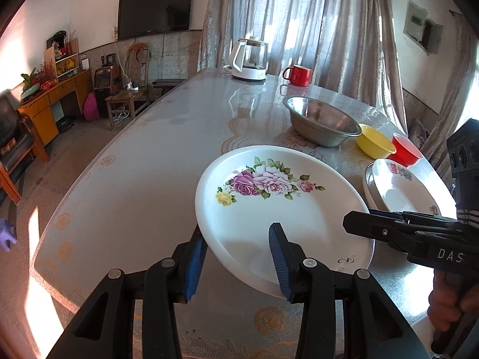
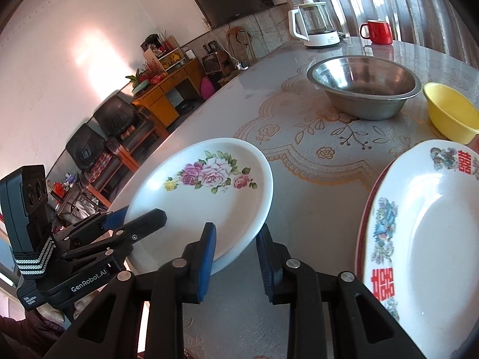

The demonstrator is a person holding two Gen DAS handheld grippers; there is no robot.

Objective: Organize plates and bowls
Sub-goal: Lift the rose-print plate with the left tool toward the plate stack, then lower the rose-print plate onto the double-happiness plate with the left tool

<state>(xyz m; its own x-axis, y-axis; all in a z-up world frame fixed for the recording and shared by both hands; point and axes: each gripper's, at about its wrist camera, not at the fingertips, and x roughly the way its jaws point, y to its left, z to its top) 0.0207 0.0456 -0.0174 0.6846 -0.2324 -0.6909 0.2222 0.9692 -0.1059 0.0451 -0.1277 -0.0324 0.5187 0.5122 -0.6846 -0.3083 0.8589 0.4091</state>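
A white plate with a rose print (image 1: pixel 284 209) (image 2: pixel 203 197) is tilted up off the table. My left gripper (image 1: pixel 236 257) (image 2: pixel 134 218) has one finger under its left rim and one on top; the jaws are wide, and I cannot tell if they pinch it. My right gripper (image 2: pixel 236 254) (image 1: pixel 359 224) straddles the plate's right rim, jaws apart. A plate with red characters (image 2: pixel 425 239) (image 1: pixel 401 188) lies on another plate to the right. A steel bowl (image 1: pixel 321 124) (image 2: pixel 363 86), a yellow bowl (image 1: pixel 375 142) (image 2: pixel 452 112) and a red bowl (image 1: pixel 405 149) stand behind.
A white kettle (image 1: pixel 248 59) (image 2: pixel 317 24) and a red mug (image 1: pixel 298 74) (image 2: pixel 377 31) stand at the table's far end. The table (image 1: pixel 134 185) has a glossy lace-pattern cover; its left edge drops to the floor, with chairs and a cabinet beyond.
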